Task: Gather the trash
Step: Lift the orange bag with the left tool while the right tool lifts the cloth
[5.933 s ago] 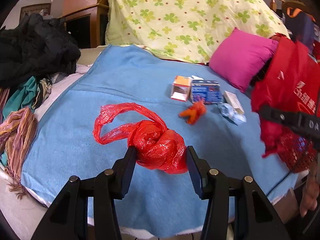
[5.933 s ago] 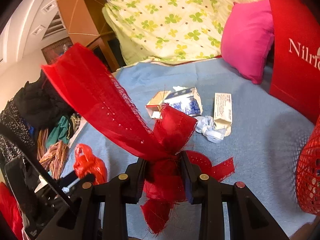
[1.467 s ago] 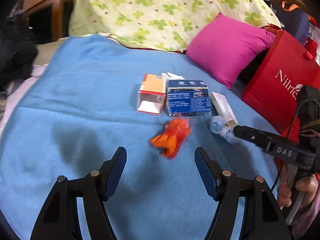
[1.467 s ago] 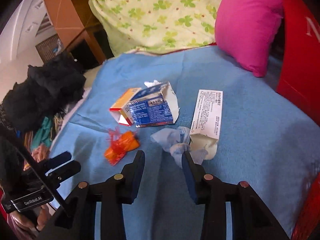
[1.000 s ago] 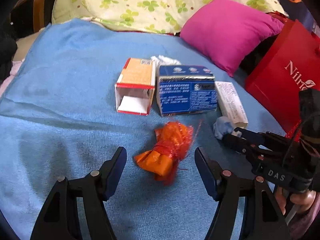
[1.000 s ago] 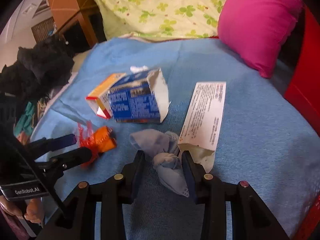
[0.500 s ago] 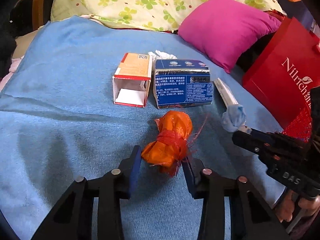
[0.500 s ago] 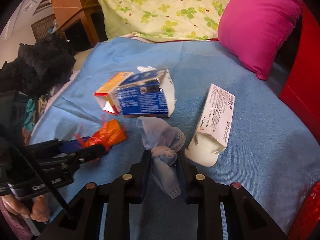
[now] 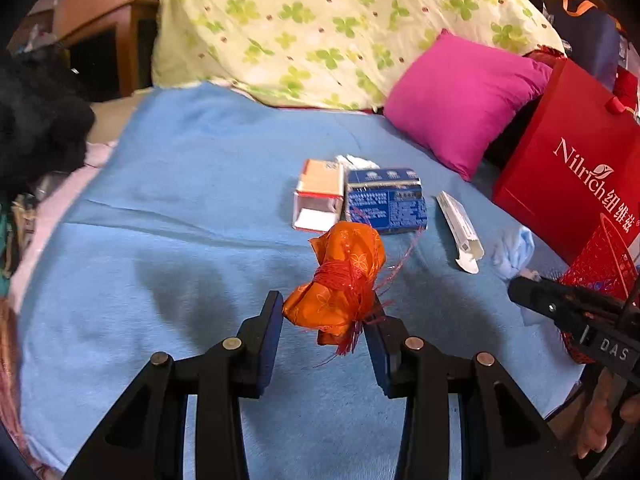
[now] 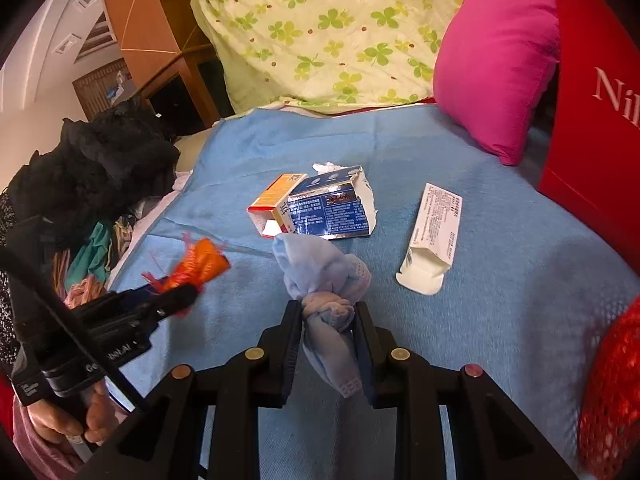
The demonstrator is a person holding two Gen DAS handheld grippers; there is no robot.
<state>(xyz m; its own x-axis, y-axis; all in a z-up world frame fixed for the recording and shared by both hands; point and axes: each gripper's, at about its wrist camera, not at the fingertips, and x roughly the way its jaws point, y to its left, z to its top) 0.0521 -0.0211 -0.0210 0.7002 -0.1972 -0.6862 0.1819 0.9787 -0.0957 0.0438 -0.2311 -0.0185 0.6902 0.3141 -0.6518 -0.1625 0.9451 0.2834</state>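
My left gripper is shut on an orange wrapper bundle tied with red thread, lifted off the blue blanket. My right gripper is shut on a knotted pale blue cloth wad, also raised above the blanket. On the blanket lie an orange-and-white carton, a torn blue carton, a white box and a crumpled white tissue. The left gripper with the orange bundle shows at the left of the right wrist view.
A red mesh basket stands at the bed's right edge beside a red paper bag. A magenta pillow and a clover-print quilt lie at the back. Dark clothes are piled on the left.
Both grippers closed on their items, the left on the orange bundle and the right on the blue wad, then rose and drew back from the cartons.
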